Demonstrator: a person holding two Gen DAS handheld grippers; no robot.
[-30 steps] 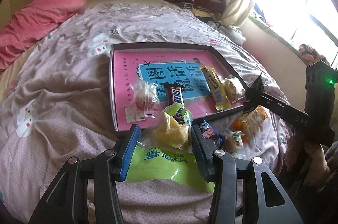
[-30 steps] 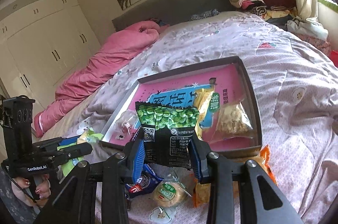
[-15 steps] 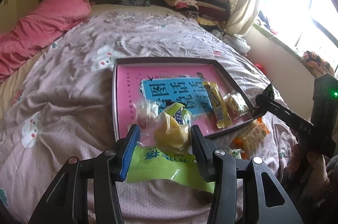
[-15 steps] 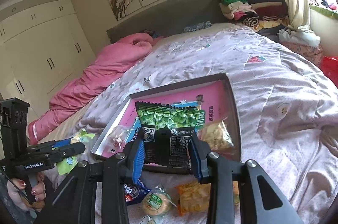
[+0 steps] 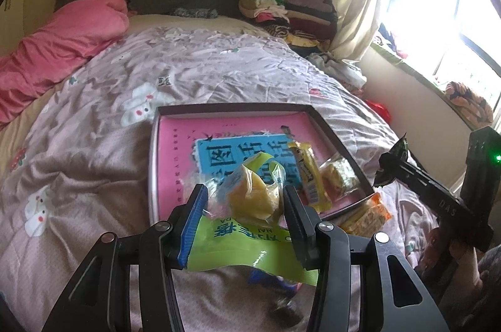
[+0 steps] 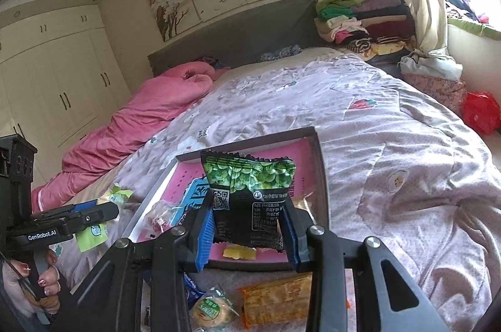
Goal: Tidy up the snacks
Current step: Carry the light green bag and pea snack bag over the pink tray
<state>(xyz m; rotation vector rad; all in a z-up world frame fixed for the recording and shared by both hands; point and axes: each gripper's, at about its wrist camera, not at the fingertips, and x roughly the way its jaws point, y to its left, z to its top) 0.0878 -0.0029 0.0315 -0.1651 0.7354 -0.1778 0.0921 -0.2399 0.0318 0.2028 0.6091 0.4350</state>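
Both grippers are higher above the bed than one second ago, so the tray looks smaller and further under them. The left gripper (image 5: pixel 244 203) is clenched on a green packet (image 5: pixel 250 206) with a yellow snack inside, and holds it in the air over the near edge of the tray (image 5: pixel 328 131). The right gripper (image 6: pixel 247 225) grasps a black packet of green peas (image 6: pixel 249 197), also above the near edge. In the tray lie a yellow bar (image 5: pixel 308 175) and a clear bag of biscuits (image 5: pixel 339 178), close together on the right side. An orange packet (image 6: pixel 277 303) and a round cake (image 6: pixel 211 308) wait on the blanket (image 6: pixel 391 144), just before the tray. To place well, I would lower each packet to a free pink area, left of the bar, and release only when it almost touches the bottom. The blanket is soft, so pressing on the rim could tilt the tray.
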